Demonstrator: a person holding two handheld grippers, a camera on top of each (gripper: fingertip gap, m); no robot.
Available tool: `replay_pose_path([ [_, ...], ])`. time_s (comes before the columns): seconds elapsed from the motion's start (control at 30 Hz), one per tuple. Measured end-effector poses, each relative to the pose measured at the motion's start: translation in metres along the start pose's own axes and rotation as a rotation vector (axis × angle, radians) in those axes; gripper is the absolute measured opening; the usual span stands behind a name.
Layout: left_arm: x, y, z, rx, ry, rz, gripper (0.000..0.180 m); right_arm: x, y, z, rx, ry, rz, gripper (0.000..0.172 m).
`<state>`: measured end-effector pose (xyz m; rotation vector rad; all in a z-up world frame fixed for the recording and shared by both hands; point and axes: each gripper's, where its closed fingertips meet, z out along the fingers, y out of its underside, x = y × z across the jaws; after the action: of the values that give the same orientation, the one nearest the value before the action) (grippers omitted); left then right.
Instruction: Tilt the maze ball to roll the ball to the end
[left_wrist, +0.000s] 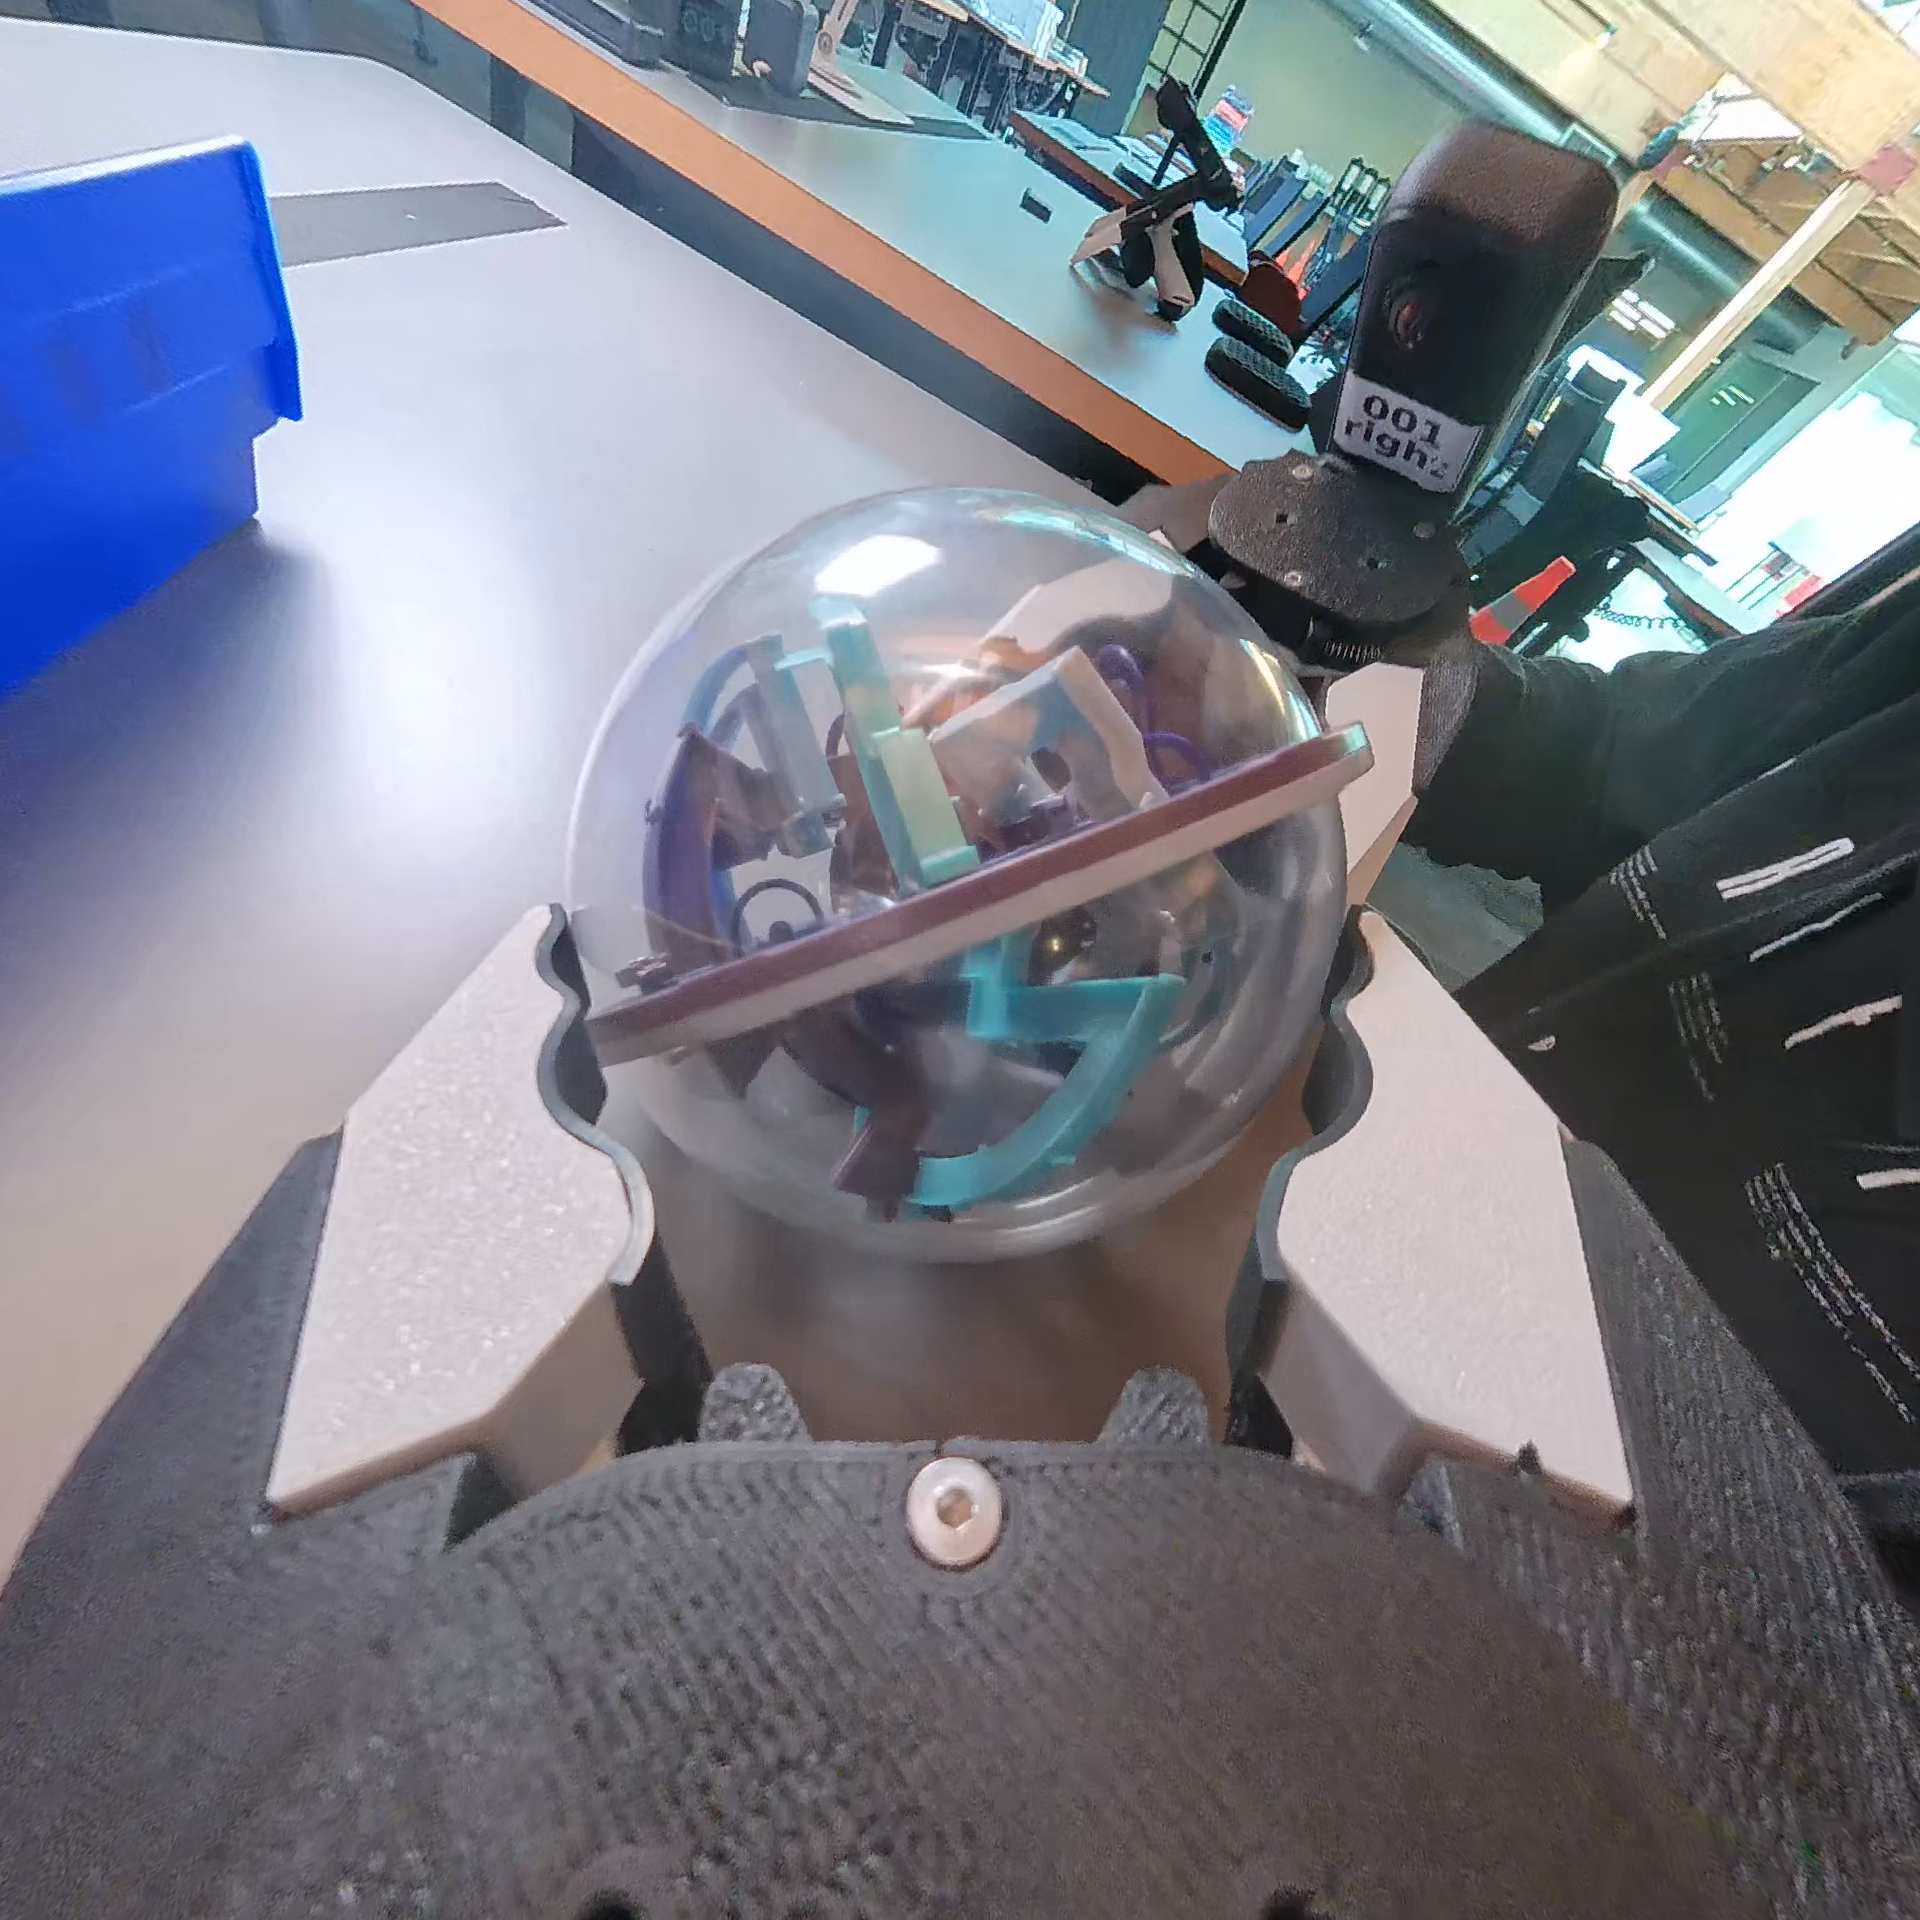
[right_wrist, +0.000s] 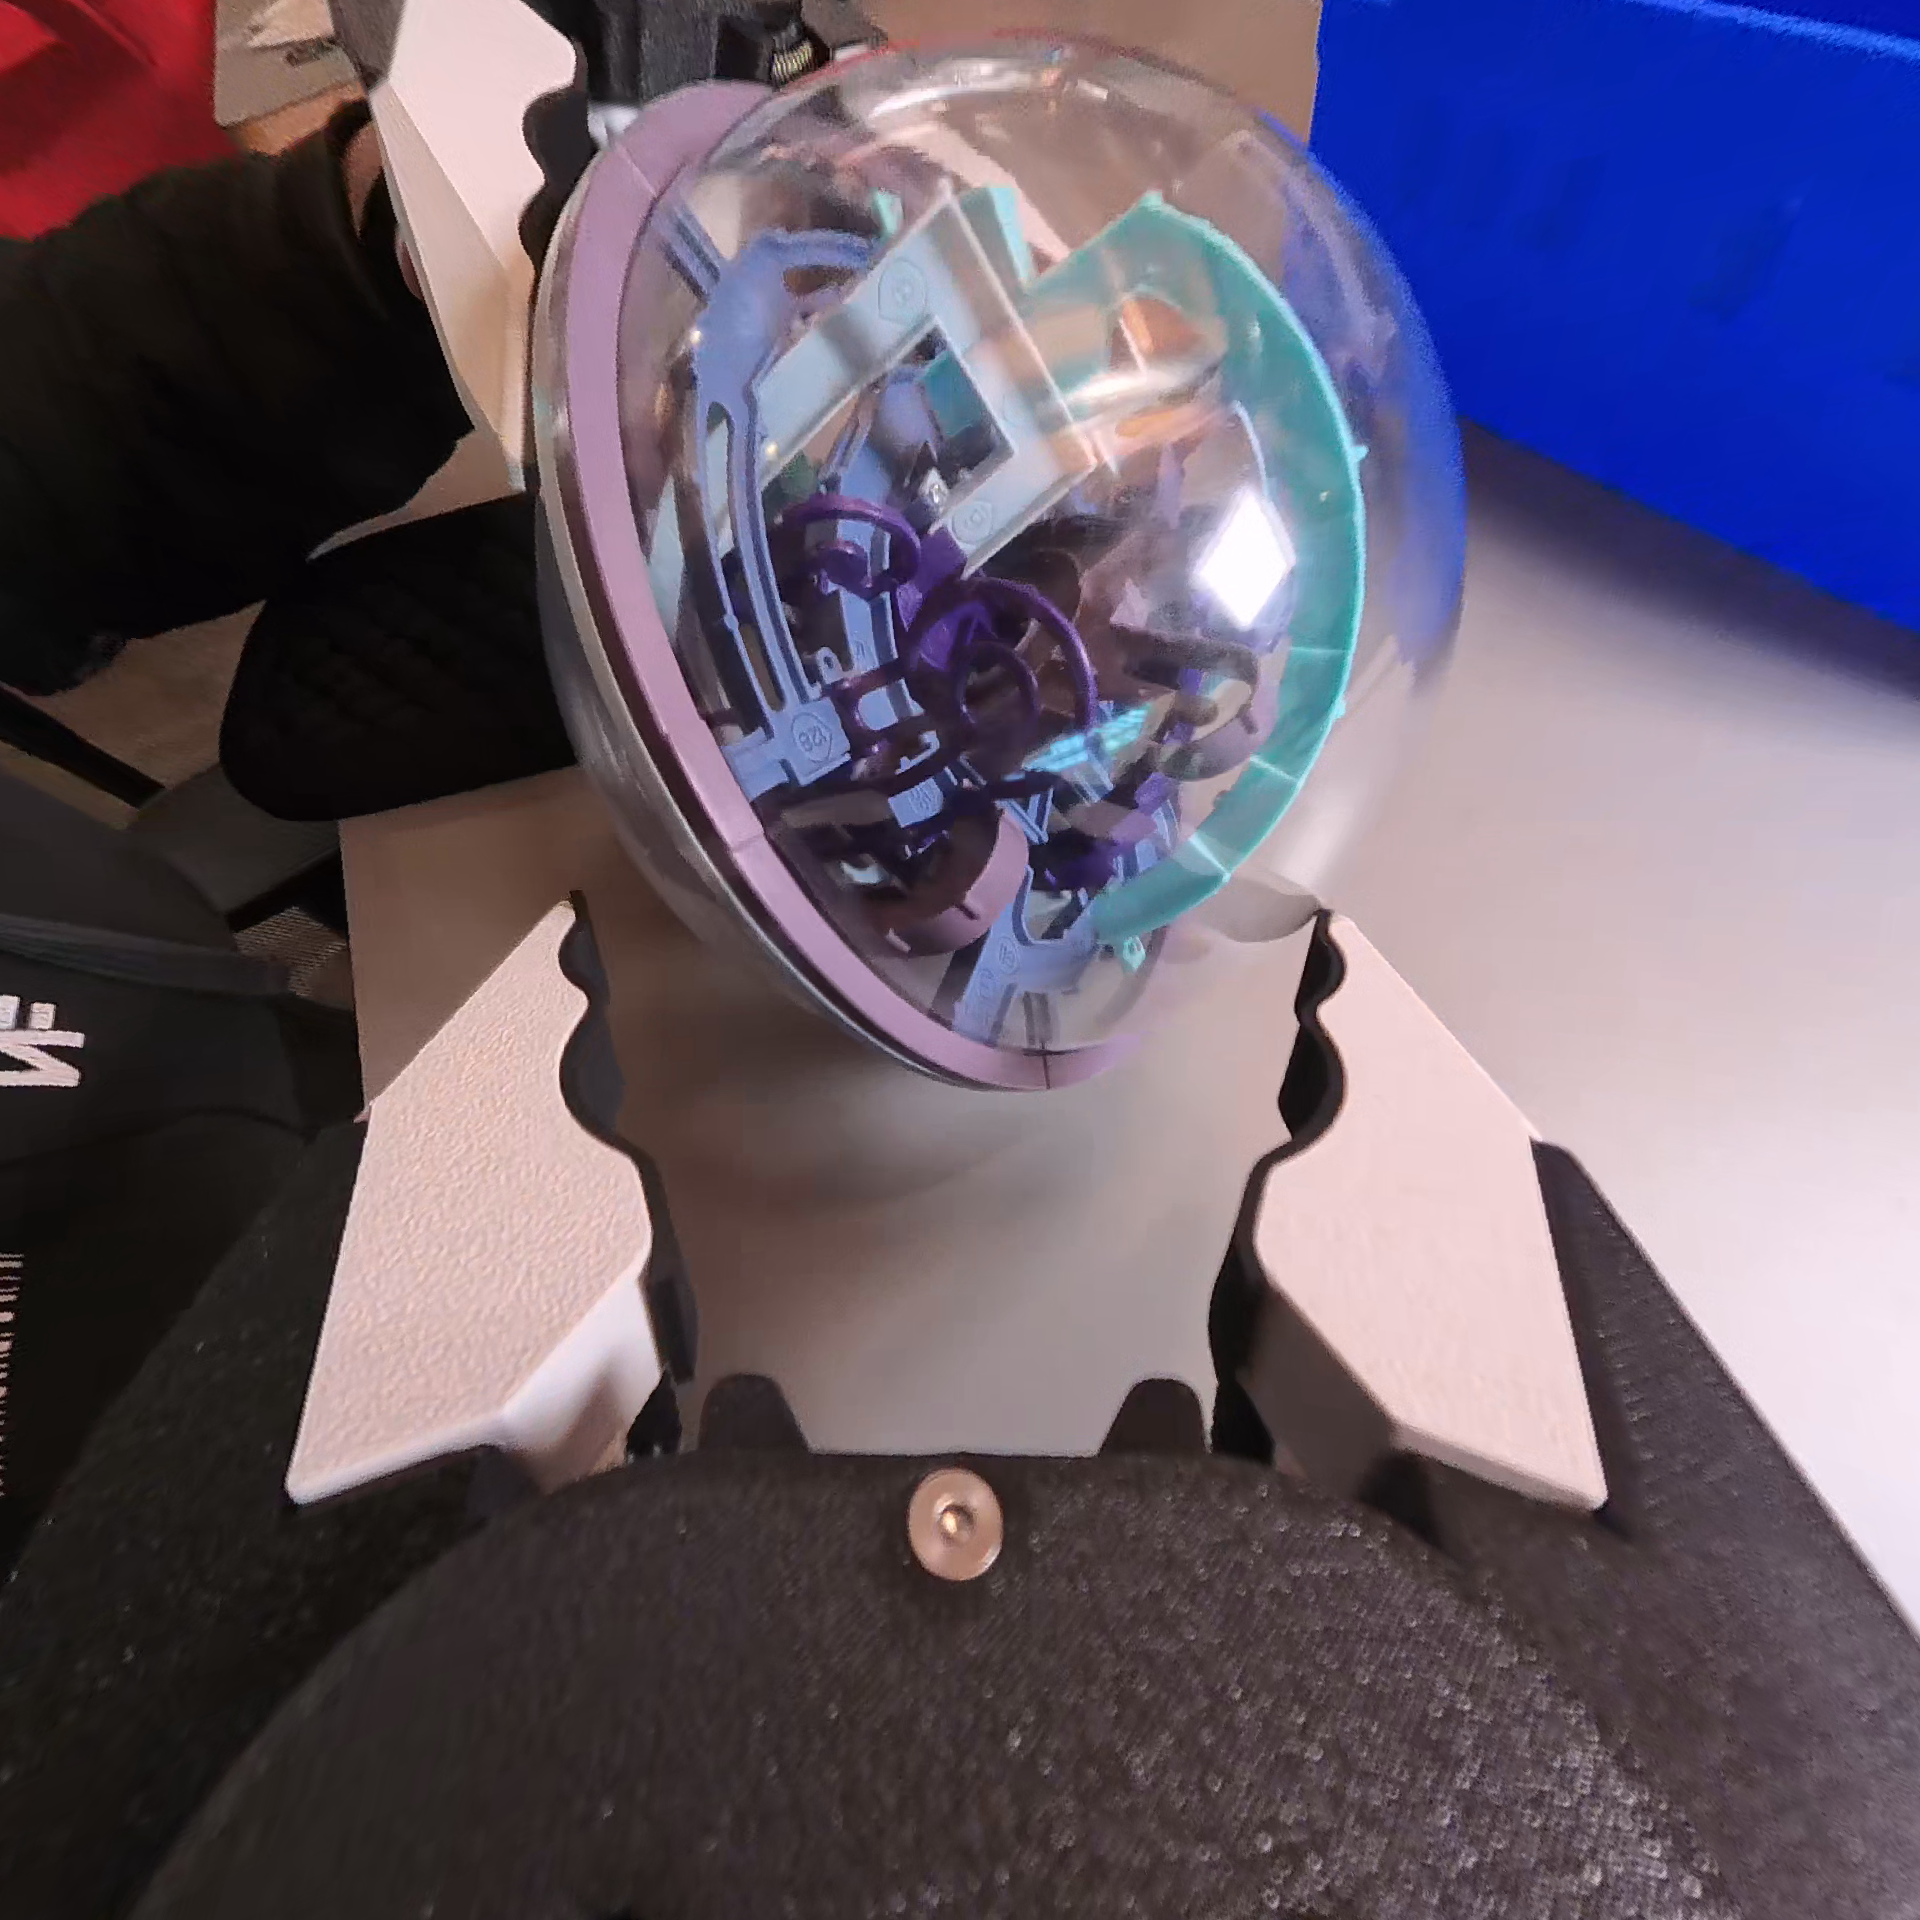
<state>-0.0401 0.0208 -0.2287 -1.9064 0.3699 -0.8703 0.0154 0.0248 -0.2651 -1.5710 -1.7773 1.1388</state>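
Here the maze ball (left_wrist: 961, 873) is sitting tilted w/ its purple rim slanting, likely to steer the inner ball, wedged between the wide-spread fingers of the left gripper (left_wrist: 956, 997), while the right gripper (right_wrist: 951, 997), jaws also wide, is flanking it w/o clear contact, above a grey table (left_wrist: 447, 499) by a blue bin (left_wrist: 125, 416) in a workshop.

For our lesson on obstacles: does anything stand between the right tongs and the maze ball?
Nothing visible does. The maze ball sits directly ahead of the right tongs, whose fingertips stand wide apart, with only bare table between.
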Motion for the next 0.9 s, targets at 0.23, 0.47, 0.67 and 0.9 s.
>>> replay_pose_path([
  [0.23, 0.001, -0.009, 0.014, -0.028, -0.021, 0.042, 0.137, 0.005, 0.013, -0.008, -0.042, -0.059, -0.017, 0.133],
  [0.47, 0.009, -0.023, 0.026, -0.003, 0.003, 0.058, 0.129, 0.017, 0.010, -0.009, 0.007, -0.094, -0.024, 0.138],
  [0.67, 0.017, -0.027, 0.026, 0.049, 0.085, 0.110, 0.135, 0.020, 0.019, -0.011, 0.012, -0.168, 0.026, 0.133],
  [0.9, 0.000, -0.002, 0.032, 0.021, 0.132, -0.002, 0.143, 0.022, 0.020, -0.013, 0.013, -0.233, 0.092, 0.117],
])
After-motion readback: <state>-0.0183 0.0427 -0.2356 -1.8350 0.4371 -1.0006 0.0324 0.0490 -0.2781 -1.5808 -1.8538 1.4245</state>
